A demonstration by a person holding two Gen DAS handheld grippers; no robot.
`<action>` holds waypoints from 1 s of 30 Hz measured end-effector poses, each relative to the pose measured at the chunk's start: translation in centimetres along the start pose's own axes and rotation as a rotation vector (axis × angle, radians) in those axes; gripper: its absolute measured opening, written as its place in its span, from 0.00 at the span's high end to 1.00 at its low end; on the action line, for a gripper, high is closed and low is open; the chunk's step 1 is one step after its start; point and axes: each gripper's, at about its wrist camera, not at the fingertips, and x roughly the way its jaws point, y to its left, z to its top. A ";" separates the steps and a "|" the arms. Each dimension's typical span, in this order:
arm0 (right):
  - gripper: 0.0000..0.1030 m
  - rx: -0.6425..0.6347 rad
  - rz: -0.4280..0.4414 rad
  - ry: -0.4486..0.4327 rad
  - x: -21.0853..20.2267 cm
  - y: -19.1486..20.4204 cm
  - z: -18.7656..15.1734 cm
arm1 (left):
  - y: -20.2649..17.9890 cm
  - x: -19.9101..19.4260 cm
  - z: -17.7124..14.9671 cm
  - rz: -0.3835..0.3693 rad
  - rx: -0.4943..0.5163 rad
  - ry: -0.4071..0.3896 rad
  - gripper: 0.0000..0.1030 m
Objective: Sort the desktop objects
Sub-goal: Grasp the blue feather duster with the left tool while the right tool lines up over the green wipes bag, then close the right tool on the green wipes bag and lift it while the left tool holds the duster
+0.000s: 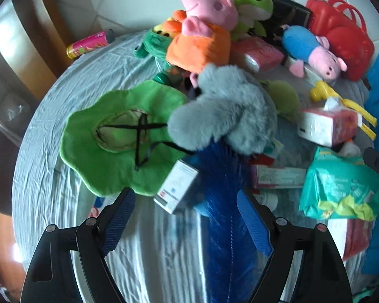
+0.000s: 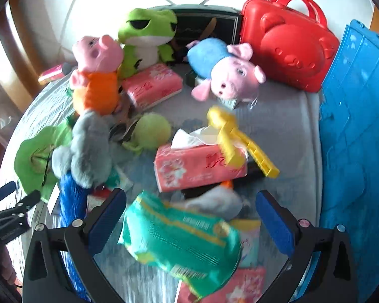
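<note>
A: The left hand-held gripper is spread wide, holding nothing. Between its blue pads lies the long blue tinsel-like brush with the fluffy grey plush toy at its far end, both on the cloth-covered counter. How would that handle?

B: Light and soft, I judge. The grey fur would squash and slip, and the blue bristles give way, so I would close on the brush's middle, where a stiffer core seems to run. The small white cardboard box touches it on the left and may get nudged.

A: And the right hand-held gripper?

B: Also wide open and empty. The crinkly green plastic pack lies right between its fingers, near the front counter edge. It looks padded and light, but the film is slick; I would pinch across its narrow width, not at a corner.

A: Beyond that?

B: The pink soft tissue pack with a sheet sticking out, with the yellow plastic toy resting against it. The pack would dent; the toy is rigid.
</note>
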 end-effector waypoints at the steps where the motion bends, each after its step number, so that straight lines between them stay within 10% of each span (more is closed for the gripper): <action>1: 0.00 -0.006 0.002 0.009 0.1 0.2 -0.6 | -0.4 0.5 -0.6 0.002 0.009 0.010 0.19; 4: 0.00 -0.010 -0.001 0.037 0.2 0.1 -2.4 | -2.0 2.1 -2.2 0.005 0.033 0.039 0.20; 16: 0.00 0.009 0.000 0.039 2.2 -2.2 -6.3 | -5.6 6.0 -4.1 0.018 0.055 0.102 0.83; 30: 0.00 -0.073 0.021 0.079 4.3 -0.5 -5.0 | -4.4 1.6 -4.0 0.050 0.017 0.026 0.86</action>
